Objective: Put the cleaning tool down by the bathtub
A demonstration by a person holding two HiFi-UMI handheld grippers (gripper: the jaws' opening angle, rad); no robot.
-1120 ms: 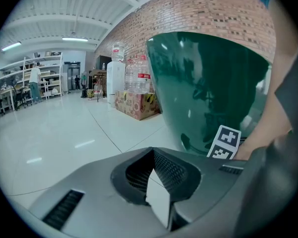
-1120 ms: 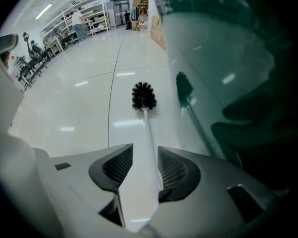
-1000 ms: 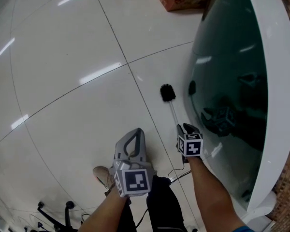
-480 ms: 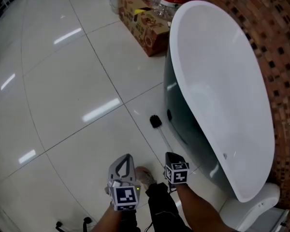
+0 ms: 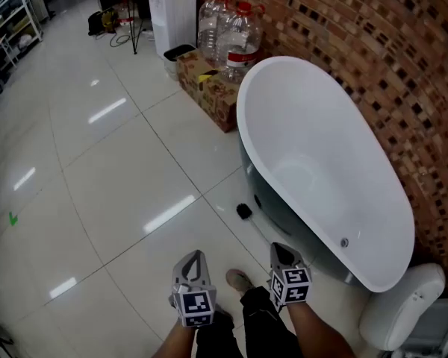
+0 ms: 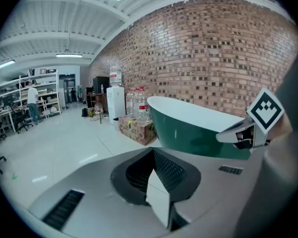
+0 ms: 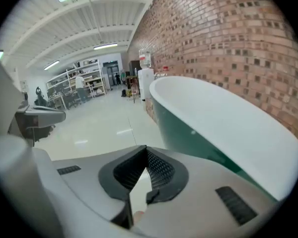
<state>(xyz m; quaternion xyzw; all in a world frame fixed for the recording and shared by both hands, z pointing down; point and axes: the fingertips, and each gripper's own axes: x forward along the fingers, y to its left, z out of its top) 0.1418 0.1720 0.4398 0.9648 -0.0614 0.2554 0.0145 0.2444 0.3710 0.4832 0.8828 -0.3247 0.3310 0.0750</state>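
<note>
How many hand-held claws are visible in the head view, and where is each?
2. The left claw is low in the picture, over the floor tiles; the right claw is beside it, nearer the bathtub. None seems hidden.

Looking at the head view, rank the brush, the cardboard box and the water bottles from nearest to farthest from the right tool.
1. The brush, beside the tub, just ahead of the right tool.
2. The box, past the tub's far end.
3. The bottles, behind the box, by the brick wall.
</note>
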